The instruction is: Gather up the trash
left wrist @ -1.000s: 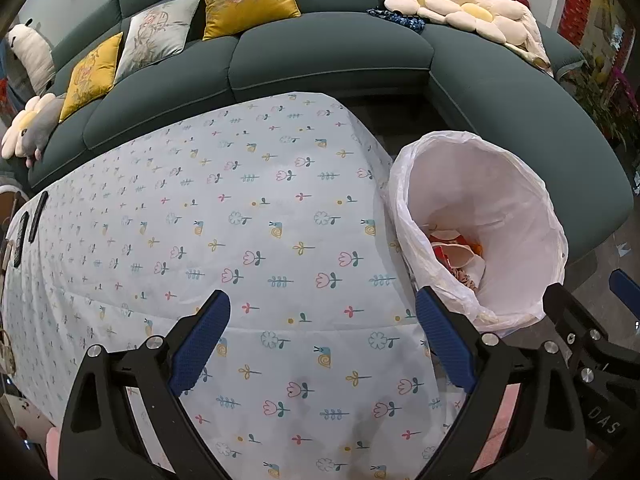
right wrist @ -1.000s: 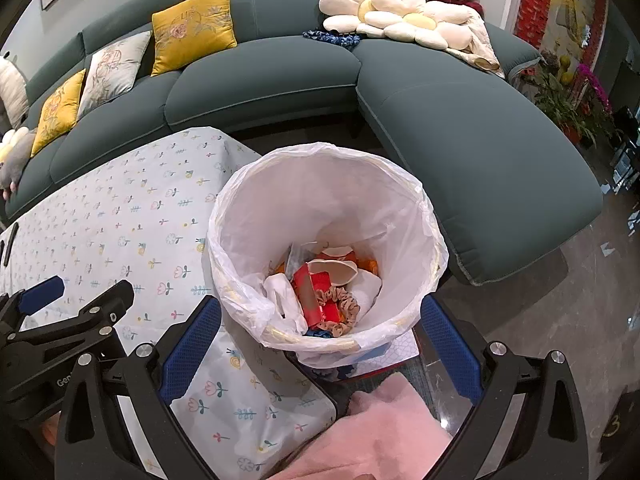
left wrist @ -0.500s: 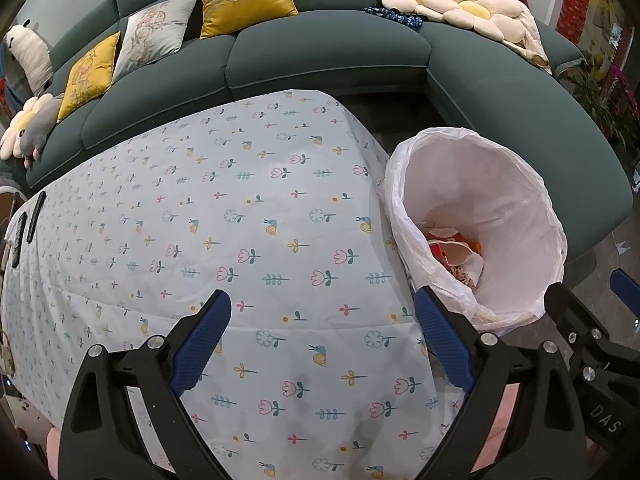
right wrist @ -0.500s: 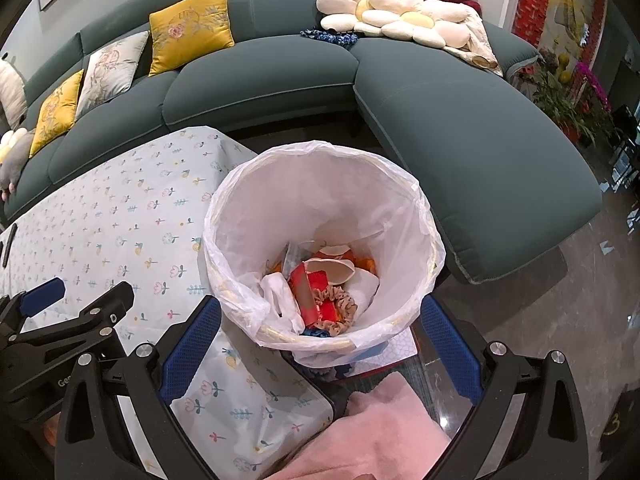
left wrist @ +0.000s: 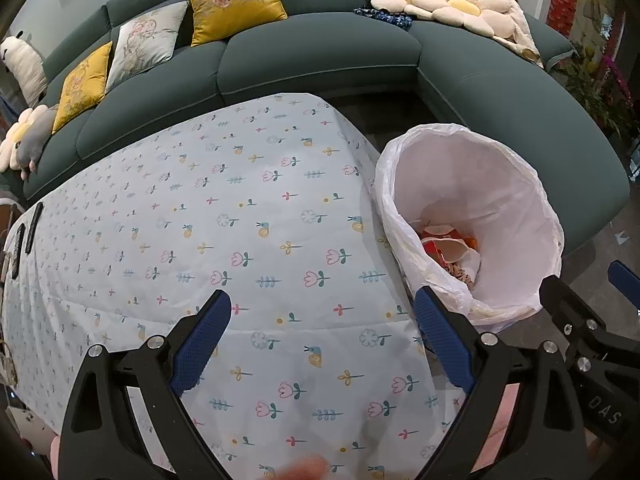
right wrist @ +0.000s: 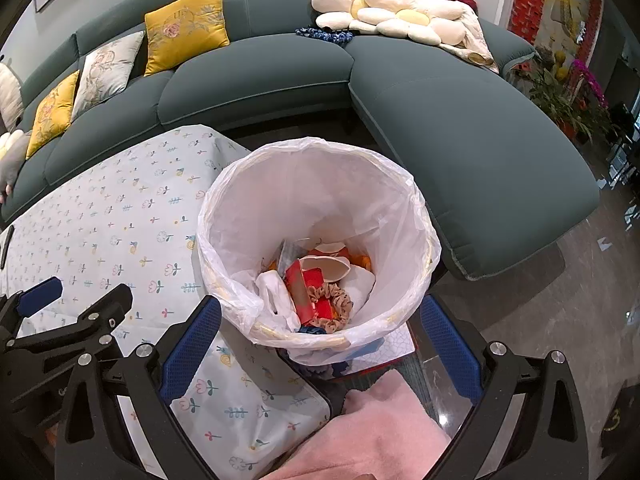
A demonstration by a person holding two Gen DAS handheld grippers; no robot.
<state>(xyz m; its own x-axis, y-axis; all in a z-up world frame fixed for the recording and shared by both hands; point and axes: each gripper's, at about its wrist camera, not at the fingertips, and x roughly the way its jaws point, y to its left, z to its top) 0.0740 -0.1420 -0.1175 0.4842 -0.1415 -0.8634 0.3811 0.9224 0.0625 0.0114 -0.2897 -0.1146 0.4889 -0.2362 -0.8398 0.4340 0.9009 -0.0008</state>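
A bin lined with a white bag (right wrist: 416, 216) (left wrist: 536, 184) stands beside the table's right corner. Inside lies the trash (right wrist: 320, 284) (left wrist: 448, 248): a red box, white wrappers, orange scraps and a beige scrunchie. My right gripper (right wrist: 320, 356) hangs open just above the bin's near rim, nothing between its blue pads. My left gripper (left wrist: 322, 340) is open over the flowered tablecloth (left wrist: 224, 216), left of the bin, holding nothing. Each gripper shows at the edge of the other's view.
A dark green corner sofa (left wrist: 320, 60) with yellow and grey cushions (left wrist: 232, 0) wraps behind the table and bin. Two dark remotes (left wrist: 24, 236) lie at the table's far left edge. Pink cloth (right wrist: 372, 432) sits below the right gripper. Potted plants (right wrist: 560, 92) stand at the right.
Both grippers have drifted slightly; the bin and table edge sit a little lower and nearer in both views. Both stay open and empty.
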